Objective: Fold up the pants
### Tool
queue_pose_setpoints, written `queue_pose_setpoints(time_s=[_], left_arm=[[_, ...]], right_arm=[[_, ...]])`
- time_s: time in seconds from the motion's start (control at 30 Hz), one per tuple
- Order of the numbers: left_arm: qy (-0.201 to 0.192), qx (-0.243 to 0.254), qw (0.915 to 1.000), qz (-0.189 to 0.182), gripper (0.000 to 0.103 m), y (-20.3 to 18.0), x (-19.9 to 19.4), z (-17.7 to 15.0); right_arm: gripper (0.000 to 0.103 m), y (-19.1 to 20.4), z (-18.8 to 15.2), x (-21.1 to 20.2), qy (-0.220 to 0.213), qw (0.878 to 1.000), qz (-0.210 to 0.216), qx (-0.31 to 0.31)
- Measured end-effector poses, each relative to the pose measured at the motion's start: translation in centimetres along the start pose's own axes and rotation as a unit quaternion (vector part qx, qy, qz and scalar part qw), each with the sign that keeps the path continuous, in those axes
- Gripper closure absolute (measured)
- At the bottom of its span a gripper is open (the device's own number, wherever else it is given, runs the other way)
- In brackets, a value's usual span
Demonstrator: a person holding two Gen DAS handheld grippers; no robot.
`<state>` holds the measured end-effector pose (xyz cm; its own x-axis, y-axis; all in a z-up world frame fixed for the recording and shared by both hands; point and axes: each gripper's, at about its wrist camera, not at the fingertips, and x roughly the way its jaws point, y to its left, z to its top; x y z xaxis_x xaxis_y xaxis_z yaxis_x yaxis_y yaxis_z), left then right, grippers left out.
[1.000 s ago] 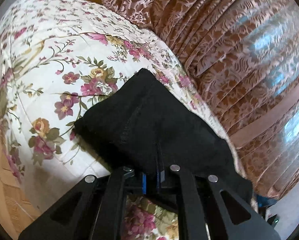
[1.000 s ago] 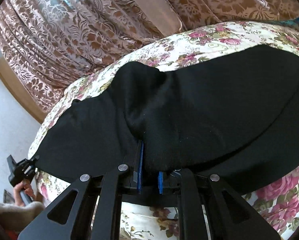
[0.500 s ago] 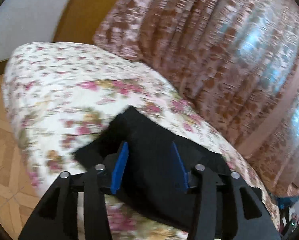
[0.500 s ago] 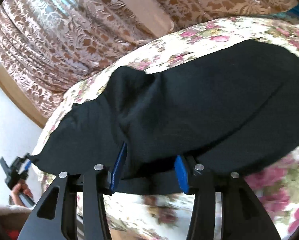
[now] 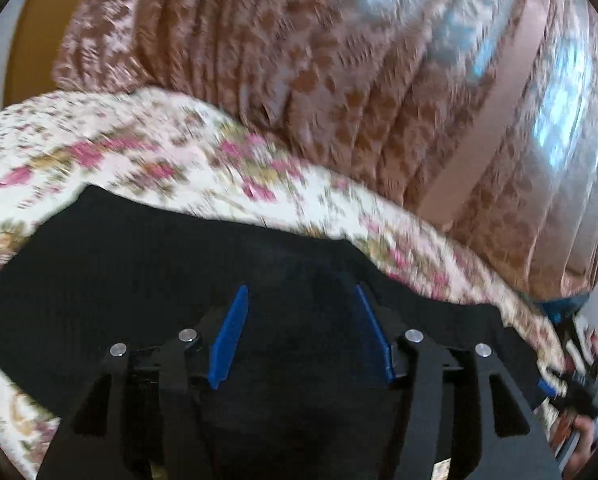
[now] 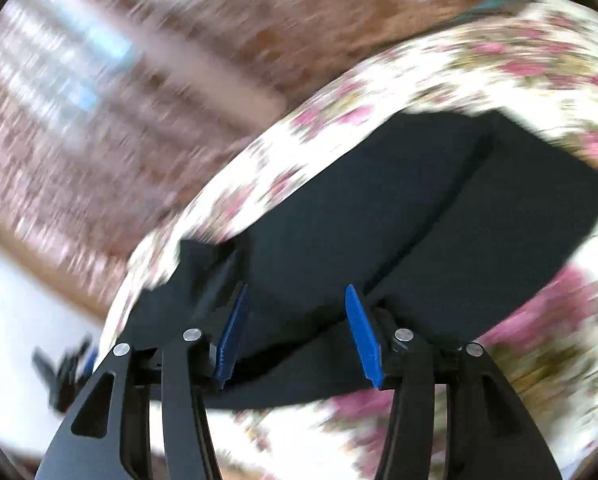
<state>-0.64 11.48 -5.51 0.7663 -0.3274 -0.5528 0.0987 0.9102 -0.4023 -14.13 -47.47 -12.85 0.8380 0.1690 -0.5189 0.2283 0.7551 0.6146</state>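
The black pants (image 5: pixel 147 264) lie folded lengthwise on the flowered bedspread (image 5: pixel 139 160). My left gripper (image 5: pixel 299 289) hovers over the near part of them. Its jaws are opening, its blue pads (image 5: pixel 229 336) stand apart, and no cloth is pinched between them. In the right wrist view the pants (image 6: pixel 439 208) stretch away to the right, with a fold line down the middle. My right gripper (image 6: pixel 295 288) is over their near edge, jaws opening and pads (image 6: pixel 363 336) clear of the cloth. Both views are blurred by motion.
Brown patterned curtains (image 5: pixel 339 60) hang behind the bed. The other gripper and a hand (image 5: pixel 579 392) show at the left wrist view's lower right. The other gripper (image 6: pixel 65 372) shows at the lower left of the right wrist view. A wooden frame (image 5: pixel 31 32) stands at far left.
Both grippers were shut on the pants' near edge. They have let go, opened wide, and pulled back and rolled. The pants now lie flat on the bedspread.
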Motion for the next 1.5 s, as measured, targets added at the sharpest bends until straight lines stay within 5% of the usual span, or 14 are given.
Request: queue_pose_setpoints(time_s=[0.2,0.4,0.53,0.7,1.0,1.17,1.37,1.5], left_arm=[[0.053,0.018,0.9984,-0.009,0.048,-2.4,3.6,-2.0],[0.082,0.059,0.9935,-0.053,0.044,-5.5,4.0,-4.3],[0.093,0.084,0.9902,-0.061,0.043,-7.4,4.4,-5.2],[0.099,0.102,0.9867,-0.079,0.041,-8.9,4.4,-5.3],[0.12,0.137,0.9761,-0.119,0.041,-11.3,4.4,-6.8],[0.135,0.163,0.9697,-0.122,0.039,-12.7,4.6,-7.7],[0.139,0.176,0.9667,-0.123,0.038,-13.6,4.4,-8.2],[0.137,0.195,0.9617,-0.135,0.038,-15.5,4.1,-8.2]], right_arm=[[0.054,-5.2,4.1,1.7,-0.047,0.992,-0.046,0.107],[0.054,-6.8,5.3,3.3,-0.057,0.989,-0.041,0.132],[0.082,-6.0,5.9,4.5,-0.062,0.989,-0.041,0.129],[0.095,-4.5,6.0,2.1,-0.084,0.989,-0.046,0.115],[0.097,-5.5,3.2,-6.0,-0.132,0.977,-0.12,0.118],[0.097,-8.8,1.3,-4.1,-0.097,0.975,-0.137,0.145],[0.097,-8.4,0.9,-3.5,-0.102,0.977,-0.146,0.116],[0.097,-8.7,0.6,-3.9,-0.098,0.975,-0.128,0.152]])
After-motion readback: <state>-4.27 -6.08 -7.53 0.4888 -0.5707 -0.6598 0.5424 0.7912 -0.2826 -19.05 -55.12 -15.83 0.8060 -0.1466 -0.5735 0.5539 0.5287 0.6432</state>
